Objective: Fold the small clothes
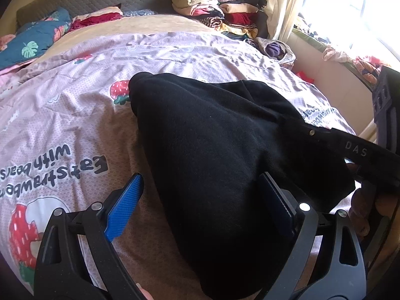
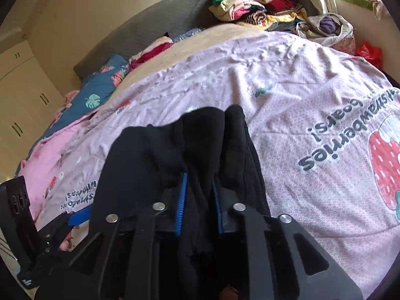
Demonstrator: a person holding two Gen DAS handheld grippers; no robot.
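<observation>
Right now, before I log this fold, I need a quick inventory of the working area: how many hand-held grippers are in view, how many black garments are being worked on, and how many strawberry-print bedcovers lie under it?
Hand-held grippers: 2 (left hand-held gripper, right hand-held gripper)
Black garment: 1
Strawberry-print bedcover: 1
Total: 4

The pink bedspread (image 2: pixel 287 80) beyond the black garment (image 1: pixel 225 150) lies flat and open for passing. Behind that open part, a pile of folded clothes (image 2: pixel 250 2) blocks the far corner; a blue pillow (image 2: pixel 105 87) crowds the left edge.
</observation>
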